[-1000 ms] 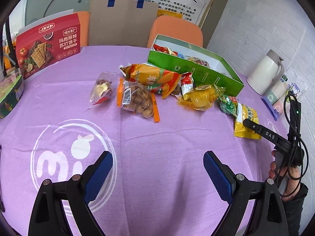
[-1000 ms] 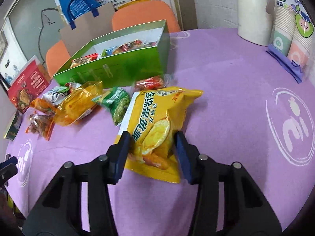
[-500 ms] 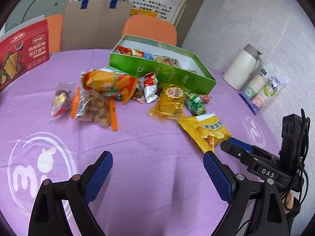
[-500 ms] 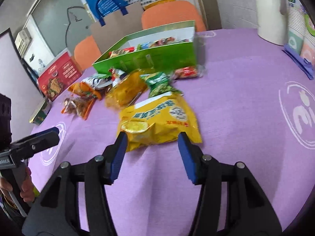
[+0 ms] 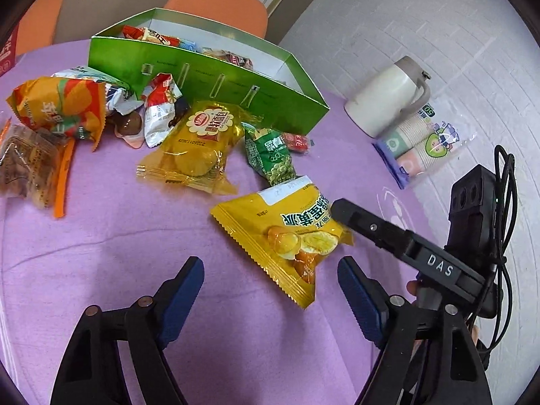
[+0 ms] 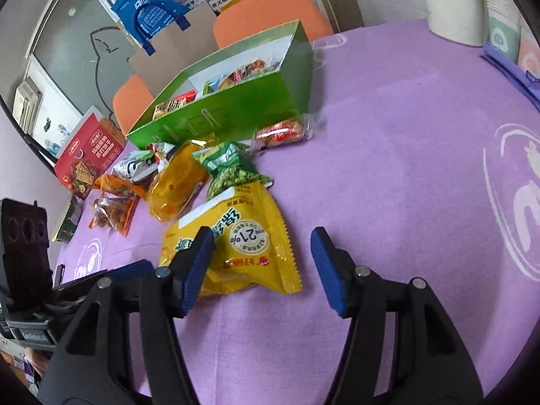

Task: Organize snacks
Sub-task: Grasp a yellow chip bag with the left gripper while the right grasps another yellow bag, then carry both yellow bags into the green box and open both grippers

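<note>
**Both tongs open, yellow chip bag loose on the cloth**

Your right gripper has just been opening: jaws apart, the yellow chip bag lying flat between them, pads not pressing it. Your left gripper has just been narrowing but stands wide, holding nothing; the bag's corner sits just ahead of it. Count: one green box with snacks inside, one green pea packet, one clear yellow cake pack, both between bag and box. One white jug.

Yellow chip bag flat on purple tablecloth, near green box.
</note>
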Motion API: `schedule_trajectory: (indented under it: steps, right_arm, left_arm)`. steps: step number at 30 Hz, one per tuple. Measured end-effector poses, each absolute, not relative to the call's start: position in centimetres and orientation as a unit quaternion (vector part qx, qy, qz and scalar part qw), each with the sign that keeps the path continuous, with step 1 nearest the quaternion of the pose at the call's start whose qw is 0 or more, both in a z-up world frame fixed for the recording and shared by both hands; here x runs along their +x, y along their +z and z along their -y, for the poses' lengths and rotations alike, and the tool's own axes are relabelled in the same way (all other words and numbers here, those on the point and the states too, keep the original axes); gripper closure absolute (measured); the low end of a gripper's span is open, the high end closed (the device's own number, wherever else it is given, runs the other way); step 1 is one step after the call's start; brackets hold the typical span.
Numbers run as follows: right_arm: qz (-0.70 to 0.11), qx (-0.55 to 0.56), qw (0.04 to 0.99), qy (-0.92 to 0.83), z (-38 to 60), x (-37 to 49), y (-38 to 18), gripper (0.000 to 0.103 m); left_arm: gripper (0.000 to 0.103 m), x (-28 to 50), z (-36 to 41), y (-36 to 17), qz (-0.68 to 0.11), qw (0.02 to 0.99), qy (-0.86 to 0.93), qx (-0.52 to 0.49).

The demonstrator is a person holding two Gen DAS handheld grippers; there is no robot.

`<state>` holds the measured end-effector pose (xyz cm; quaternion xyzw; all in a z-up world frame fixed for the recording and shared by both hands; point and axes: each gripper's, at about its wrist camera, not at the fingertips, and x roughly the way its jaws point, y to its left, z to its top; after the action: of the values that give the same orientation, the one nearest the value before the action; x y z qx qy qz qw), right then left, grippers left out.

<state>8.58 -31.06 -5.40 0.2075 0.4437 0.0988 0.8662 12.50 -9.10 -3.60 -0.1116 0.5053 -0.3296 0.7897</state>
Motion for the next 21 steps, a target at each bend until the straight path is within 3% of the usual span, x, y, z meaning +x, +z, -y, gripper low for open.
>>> schedule_trajectory:
  steps: [2,5,10,13,15,21]
  right_arm:
    - [-0.439,0.202,0.869,0.107,30.9,8.1,-5.4,0.043]
    - [-0.442,0.198,0.866,0.122,30.6,7.7,-5.4,0.046]
    - [-0.436,0.206,0.868,0.121,30.7,7.3,-5.6,0.048]
    - [-0.435,0.213,0.866,0.124,30.1,7.3,-5.6,0.063]
    - [-0.427,0.207,0.872,0.123,29.6,6.7,-5.0,0.067]
    - [-0.391,0.187,0.892,0.129,28.7,5.7,-1.5,0.069]
  left_arm:
    - [0.039,12.9,9.8,-4.2,-0.514,0.785,-0.329,-0.106]
    - [0.05,13.2,10.4,-4.5,-0.514,0.784,-0.332,-0.105]
    - [0.056,13.3,10.6,-4.7,-0.51,0.787,-0.331,-0.104]
    - [0.067,13.3,10.9,-4.9,-0.509,0.788,-0.331,-0.104]
    - [0.077,13.0,11.3,-4.7,-0.506,0.787,-0.337,-0.104]
    - [0.08,11.3,11.0,-2.1,-0.477,0.8,-0.351,-0.093]
